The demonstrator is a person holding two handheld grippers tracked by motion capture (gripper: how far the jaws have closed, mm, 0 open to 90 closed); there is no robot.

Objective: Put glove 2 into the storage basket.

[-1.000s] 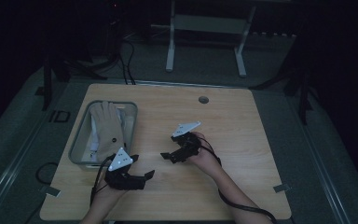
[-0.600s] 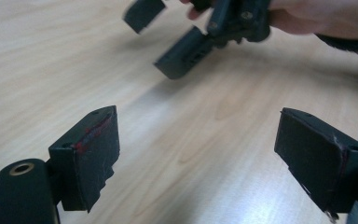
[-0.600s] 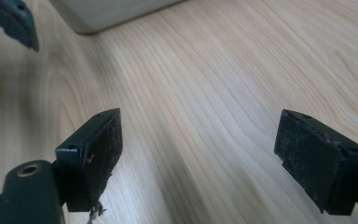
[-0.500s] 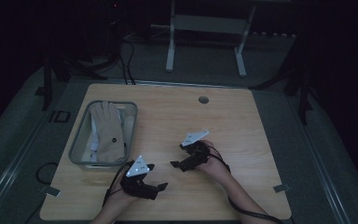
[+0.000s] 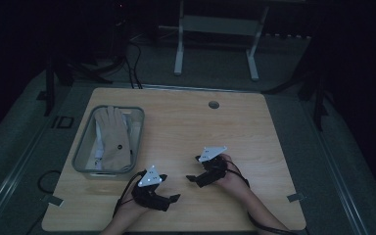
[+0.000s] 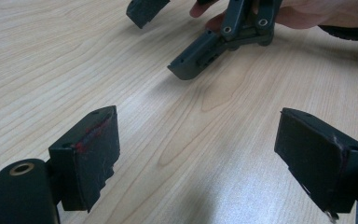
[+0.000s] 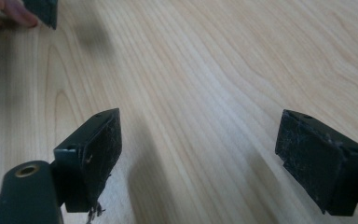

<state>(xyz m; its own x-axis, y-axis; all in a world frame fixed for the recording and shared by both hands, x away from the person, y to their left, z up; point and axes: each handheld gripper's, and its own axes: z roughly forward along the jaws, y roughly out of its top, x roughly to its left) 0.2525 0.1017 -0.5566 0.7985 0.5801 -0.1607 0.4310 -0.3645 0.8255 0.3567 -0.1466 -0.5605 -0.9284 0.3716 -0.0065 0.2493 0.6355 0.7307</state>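
While hovering low over the bare wooden surface (image 5: 176, 127), I'm holding my left hand-held gripper (image 5: 172, 199) and right hand-held gripper (image 5: 192, 170) near each other (jaws apart, gripping nothing).

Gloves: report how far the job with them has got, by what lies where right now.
Done, it seems: a tan glove lies in the clear bin, on something white, possibly a second glove. In hand: nothing. The left gripper and right gripper hang open over bare table near the person's edge. Left: nothing loose lies on the tabletop, so the packing looks finished, or unpacking not yet begun.
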